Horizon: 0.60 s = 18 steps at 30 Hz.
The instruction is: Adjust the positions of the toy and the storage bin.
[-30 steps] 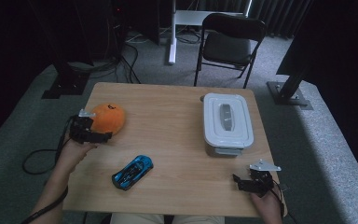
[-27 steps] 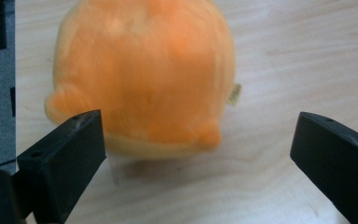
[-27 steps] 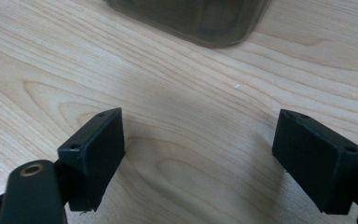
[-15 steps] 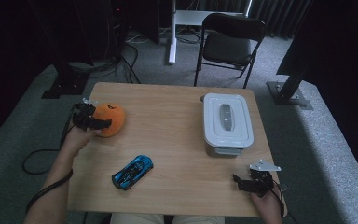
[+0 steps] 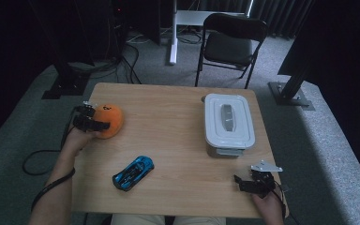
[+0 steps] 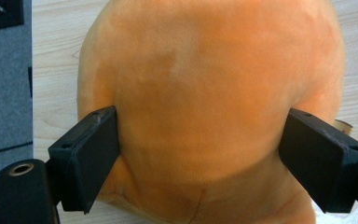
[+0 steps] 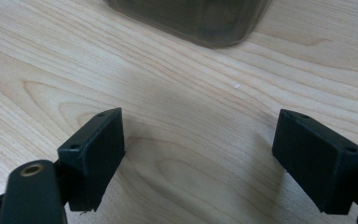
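Note:
An orange plush ball (image 5: 114,117) sits at the table's left edge. My left gripper (image 5: 102,123) reaches around it from the left. In the left gripper view the ball (image 6: 205,93) bulges between the two black pads (image 6: 91,154), which press into its sides. The jaws have just been closing on it. Near the front right corner my right gripper (image 5: 240,182) rests low over bare wood. Its jaws stand open (image 7: 200,154) with nothing between them.
A white lidded container (image 5: 228,123) stands at the right of the wooden table (image 5: 168,117); its lower wall (image 7: 200,18) lies just beyond my right jaws. A blue toy car (image 5: 132,172) lies front centre. A black folding chair (image 5: 229,42) stands behind the table.
My left gripper has shifted a little farther along the ball's left side and now straddles it. The ball, the car and the right gripper have stayed put.

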Motion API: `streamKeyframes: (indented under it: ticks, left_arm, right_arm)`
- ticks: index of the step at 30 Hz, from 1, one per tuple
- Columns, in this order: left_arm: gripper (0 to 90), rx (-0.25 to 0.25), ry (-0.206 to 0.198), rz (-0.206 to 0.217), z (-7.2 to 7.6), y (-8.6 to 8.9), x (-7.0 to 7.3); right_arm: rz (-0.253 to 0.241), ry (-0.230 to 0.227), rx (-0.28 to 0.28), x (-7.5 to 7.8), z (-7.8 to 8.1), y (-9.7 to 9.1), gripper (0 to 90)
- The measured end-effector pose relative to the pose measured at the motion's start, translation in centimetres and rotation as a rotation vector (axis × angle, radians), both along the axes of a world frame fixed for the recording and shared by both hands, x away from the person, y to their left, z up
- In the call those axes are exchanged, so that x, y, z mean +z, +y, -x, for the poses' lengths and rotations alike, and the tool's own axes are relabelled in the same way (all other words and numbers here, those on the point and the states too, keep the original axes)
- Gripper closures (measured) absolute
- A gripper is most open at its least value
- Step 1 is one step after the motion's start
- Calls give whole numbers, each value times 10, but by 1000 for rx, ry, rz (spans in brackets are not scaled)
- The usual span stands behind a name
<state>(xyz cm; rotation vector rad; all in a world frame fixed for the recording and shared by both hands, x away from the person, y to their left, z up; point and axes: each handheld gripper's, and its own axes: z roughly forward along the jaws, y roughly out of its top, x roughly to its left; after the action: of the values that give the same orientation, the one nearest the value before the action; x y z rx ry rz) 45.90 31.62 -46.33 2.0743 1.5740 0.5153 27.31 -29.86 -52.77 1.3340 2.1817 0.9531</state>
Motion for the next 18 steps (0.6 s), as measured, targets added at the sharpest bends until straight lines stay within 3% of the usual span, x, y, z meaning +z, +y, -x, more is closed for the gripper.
streamKeyframes:
  ticks: [3,6,8,9,11,12,13,16,18]
  left_arm:
    - [169,-4,-4,-16,1,2,-5]
    - [291,-15,-42,-2,5,6,-8]
    - [441,-29,-61,-5,8,5,-7]
    - [509,-49,-89,-5,14,5,-5]
    - [556,-49,-89,-5,14,5,-5]
    - [556,-67,-118,2,22,5,0]
    - [652,-72,-128,13,25,6,1]
    - [696,-96,-128,35,32,8,6]
    - [707,-119,-127,22,37,8,9]
  right_arm:
    - [0,0,0,0,0,0,163]
    - [0,0,-1,0,0,0,163]
    - [0,0,-2,0,0,0,163]
    - [0,1,-2,0,0,0,163]
    - [0,1,-2,0,0,0,163]
    - [0,1,-2,0,0,0,163]
    - [0,1,-2,0,0,0,163]
    - [0,1,-4,0,0,0,163]
    - [0,1,-4,0,0,0,163]
